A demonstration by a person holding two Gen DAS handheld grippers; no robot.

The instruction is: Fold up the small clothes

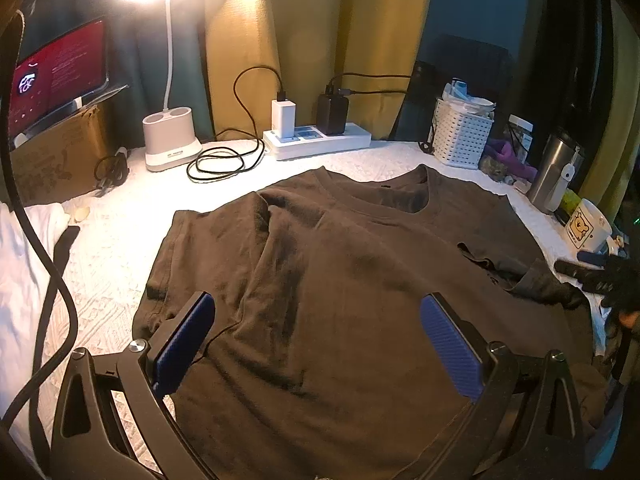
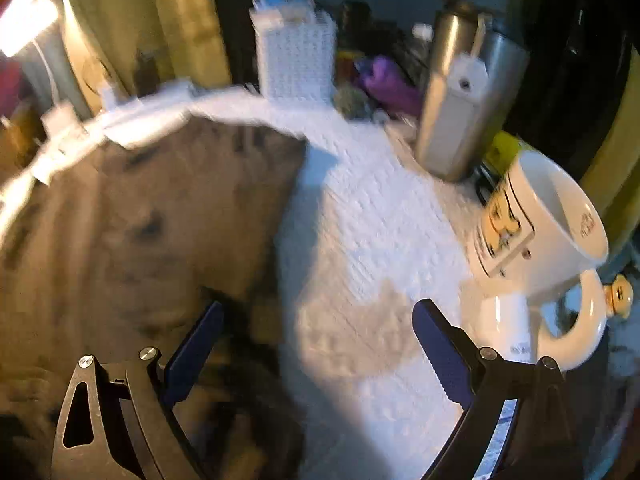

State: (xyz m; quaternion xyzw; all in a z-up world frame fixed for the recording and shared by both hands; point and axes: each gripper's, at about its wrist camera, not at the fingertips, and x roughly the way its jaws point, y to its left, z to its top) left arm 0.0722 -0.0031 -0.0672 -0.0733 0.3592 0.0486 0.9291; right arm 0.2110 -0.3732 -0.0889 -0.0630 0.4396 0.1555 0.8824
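My left gripper (image 1: pixel 316 340) hangs with its jaws spread wide and nothing between them, right above the dark brown T-shirt (image 1: pixel 360 264), which lies spread flat on the white textured cloth (image 1: pixel 112 240), collar toward the power strip (image 1: pixel 320 142). My right gripper (image 2: pixel 316 352) is released too, straddling the shirt's right edge, near the white bear mug (image 2: pixel 536 240); that view is blurred.

Open right tongs (image 2: pixel 316 344) over white quilted cover (image 2: pixel 360 240), dark shirt (image 2: pixel 140 220) edge at left, mug (image 2: pixel 540 240) right.
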